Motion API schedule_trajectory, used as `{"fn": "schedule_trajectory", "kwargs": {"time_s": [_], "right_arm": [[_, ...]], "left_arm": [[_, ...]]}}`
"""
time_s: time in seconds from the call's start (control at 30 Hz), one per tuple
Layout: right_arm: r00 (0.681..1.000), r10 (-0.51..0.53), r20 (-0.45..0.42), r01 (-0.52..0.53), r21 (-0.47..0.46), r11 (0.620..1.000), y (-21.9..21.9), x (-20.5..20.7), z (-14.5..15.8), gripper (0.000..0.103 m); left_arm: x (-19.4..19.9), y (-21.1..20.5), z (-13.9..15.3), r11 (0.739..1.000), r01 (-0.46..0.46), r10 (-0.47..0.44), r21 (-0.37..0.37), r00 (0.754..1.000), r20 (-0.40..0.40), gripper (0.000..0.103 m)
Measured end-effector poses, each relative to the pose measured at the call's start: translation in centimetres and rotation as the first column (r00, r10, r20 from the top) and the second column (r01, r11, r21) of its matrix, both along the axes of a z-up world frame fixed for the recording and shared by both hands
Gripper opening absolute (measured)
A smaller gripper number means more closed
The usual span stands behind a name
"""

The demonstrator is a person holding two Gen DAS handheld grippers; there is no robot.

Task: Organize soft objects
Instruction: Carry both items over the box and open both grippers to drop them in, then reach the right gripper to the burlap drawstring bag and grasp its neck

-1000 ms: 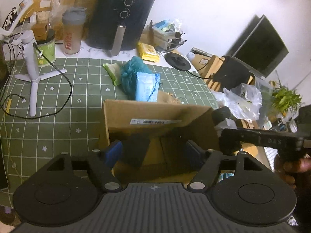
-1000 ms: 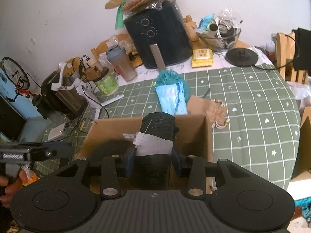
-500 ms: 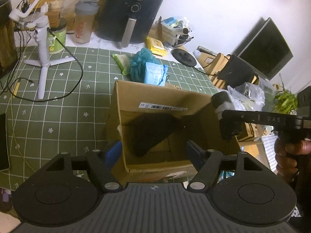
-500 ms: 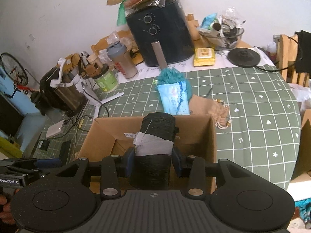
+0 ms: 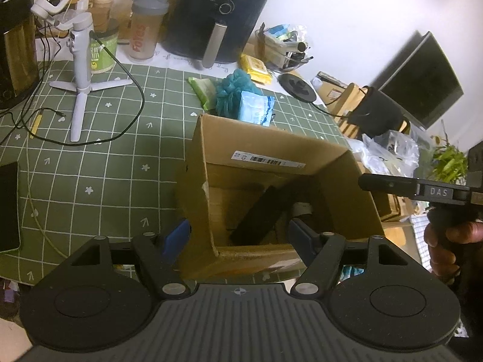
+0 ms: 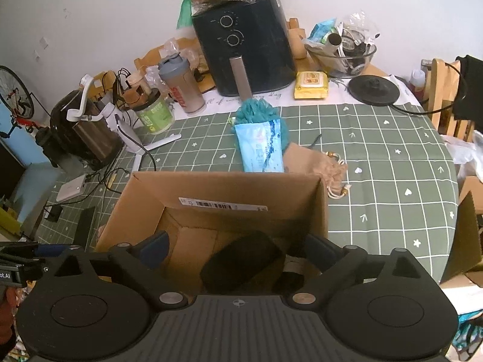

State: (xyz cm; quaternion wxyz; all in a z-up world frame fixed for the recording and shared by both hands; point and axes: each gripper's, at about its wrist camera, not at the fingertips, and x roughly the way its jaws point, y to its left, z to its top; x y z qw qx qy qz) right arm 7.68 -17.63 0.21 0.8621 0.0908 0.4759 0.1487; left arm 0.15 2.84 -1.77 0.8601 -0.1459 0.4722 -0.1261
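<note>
Right wrist view: over the cardboard box (image 6: pixel 229 199) on the desk (image 6: pixel 377 163), the right claw (image 6: pixel 238 249) angles down, jaws just sprung wide and empty; the black roll (image 6: pixel 294 274) lies inside. The left claw (image 5: pixel 238 235) stands open, straddling the box's near corner.

Both wrist cameras look steeply down (close) into the shared cardboard box (image 5: pixel 271 157).

Dim, soft indoor light; fisheye bending at edges, slight blur, dark corners.
</note>
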Motion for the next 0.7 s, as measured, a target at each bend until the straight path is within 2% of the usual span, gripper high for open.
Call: {"fn": "schedule_trajectory", "kwargs": {"time_s": [0.23,0.7], "right_arm": [[1.0,-0.021,0.007,0.021,-0.018,1.0,-0.7,-0.1,0.2,0.103],[0.998,-0.052,0.035,0.053,-0.051,0.997,-2.1,0.6,0.8,0.103]], "left_arm": [[0.3,0.1,0.0,1.0,0.006,-0.006,0.005,1.0,0.0,0.072],[1.7,0.0,0.6,1.0,0.016,-0.017,0.007,0.999,0.031,0.072]]}}
